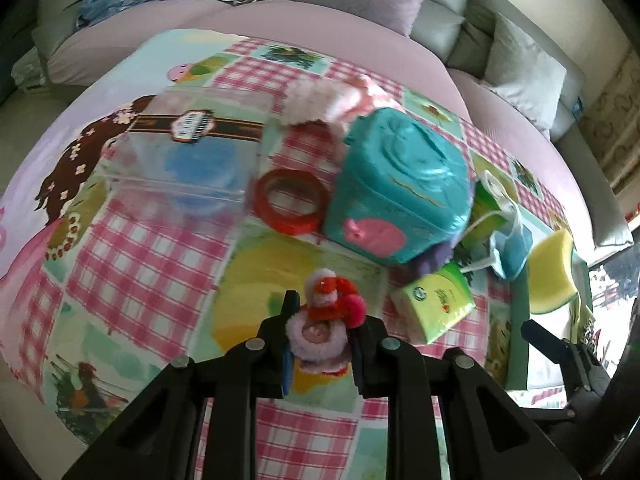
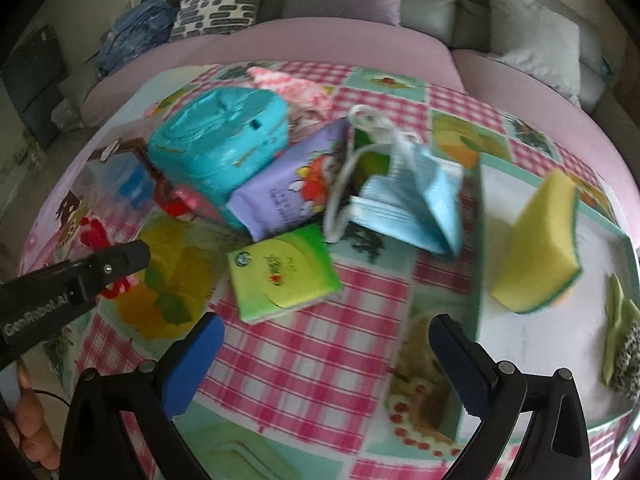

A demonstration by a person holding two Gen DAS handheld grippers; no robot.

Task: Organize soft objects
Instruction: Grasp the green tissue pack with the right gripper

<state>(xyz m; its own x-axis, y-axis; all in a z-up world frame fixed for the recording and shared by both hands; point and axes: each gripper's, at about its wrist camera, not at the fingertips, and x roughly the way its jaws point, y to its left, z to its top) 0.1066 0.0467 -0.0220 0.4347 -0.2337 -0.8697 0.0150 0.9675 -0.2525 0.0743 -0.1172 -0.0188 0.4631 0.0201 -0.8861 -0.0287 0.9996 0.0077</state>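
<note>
Right wrist view, yellow sponge (image 2: 536, 248) in tray (image 2: 478, 240)

Home living room: cushioned sofa (image 2: 460, 12), patterned tablecloth (image 2: 320, 360).

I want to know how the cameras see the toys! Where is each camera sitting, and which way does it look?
Left wrist view: sits on the left hand-held gripper, looking steeply down along its fingers at the fuzzy hair ties it grips, above the patchwork cloth; only gripper parts show.
Right wrist view: sits on the right hand-held gripper, open, looking down at the green tissue pack; a person's fingers show at the lower left.
Both share the teal pack, the green tissue pack and the yellow sponge.
</note>
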